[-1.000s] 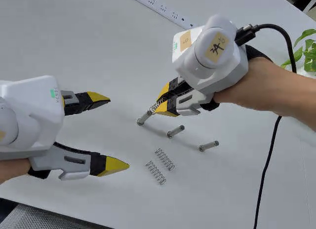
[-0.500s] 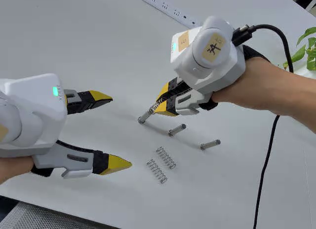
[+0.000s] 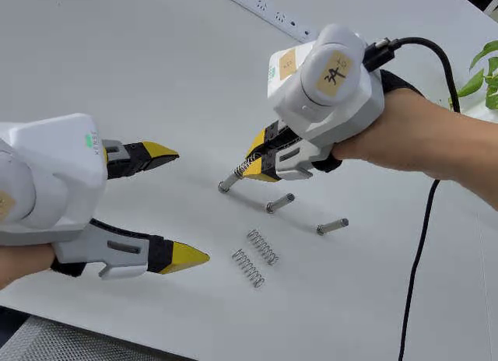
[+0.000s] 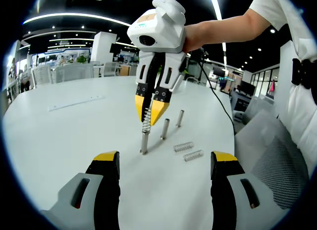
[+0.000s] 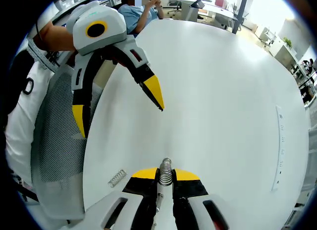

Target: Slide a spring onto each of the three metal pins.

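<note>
Three metal pins stand on the white table (image 3: 140, 73): the left pin (image 3: 228, 182), the middle pin (image 3: 278, 203) and the right pin (image 3: 331, 226). My right gripper (image 3: 250, 168) is shut on a spring (image 3: 242, 170), held tilted over the top of the left pin. From the left gripper view the spring (image 4: 146, 125) hangs from the right gripper (image 4: 151, 107) onto that pin (image 4: 144, 143). Two loose springs (image 3: 262, 247) (image 3: 247, 268) lie in front of the pins. My left gripper (image 3: 175, 205) is open, to the left of the pins, holding nothing.
A power strip (image 3: 264, 7) lies at the table's far edge. A black cable (image 3: 420, 252) trails from the right gripper across the table on the right. A green plant (image 3: 484, 81) is at the far right. The table's near edge (image 3: 117, 330) runs below the left gripper.
</note>
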The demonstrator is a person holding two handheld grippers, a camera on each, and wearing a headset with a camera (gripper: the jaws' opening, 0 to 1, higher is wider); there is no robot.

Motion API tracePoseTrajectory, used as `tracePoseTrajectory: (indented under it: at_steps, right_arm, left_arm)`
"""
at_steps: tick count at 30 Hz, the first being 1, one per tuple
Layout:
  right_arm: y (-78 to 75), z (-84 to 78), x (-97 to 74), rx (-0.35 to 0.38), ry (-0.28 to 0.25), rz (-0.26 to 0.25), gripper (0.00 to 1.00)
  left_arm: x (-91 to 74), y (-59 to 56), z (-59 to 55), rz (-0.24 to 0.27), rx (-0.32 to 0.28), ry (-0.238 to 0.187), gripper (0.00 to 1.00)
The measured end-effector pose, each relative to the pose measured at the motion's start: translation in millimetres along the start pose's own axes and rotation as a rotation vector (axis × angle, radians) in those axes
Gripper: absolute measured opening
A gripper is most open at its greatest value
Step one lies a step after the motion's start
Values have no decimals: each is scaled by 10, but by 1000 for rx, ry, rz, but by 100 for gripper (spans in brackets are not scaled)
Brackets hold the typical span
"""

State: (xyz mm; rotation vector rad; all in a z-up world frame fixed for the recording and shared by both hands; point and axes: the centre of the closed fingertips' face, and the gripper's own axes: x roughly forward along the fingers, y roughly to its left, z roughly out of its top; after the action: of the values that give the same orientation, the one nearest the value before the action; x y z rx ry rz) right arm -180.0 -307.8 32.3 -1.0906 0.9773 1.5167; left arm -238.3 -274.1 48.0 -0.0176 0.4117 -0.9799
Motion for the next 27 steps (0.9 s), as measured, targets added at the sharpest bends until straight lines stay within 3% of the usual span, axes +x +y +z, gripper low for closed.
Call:
tracePoseTrajectory:
  at_steps: [27]
  right_arm:
    - [-6,-33,133,-15,9,0,8]
  left_arm:
    - [23,0,-3,-1,-13,-3,74]
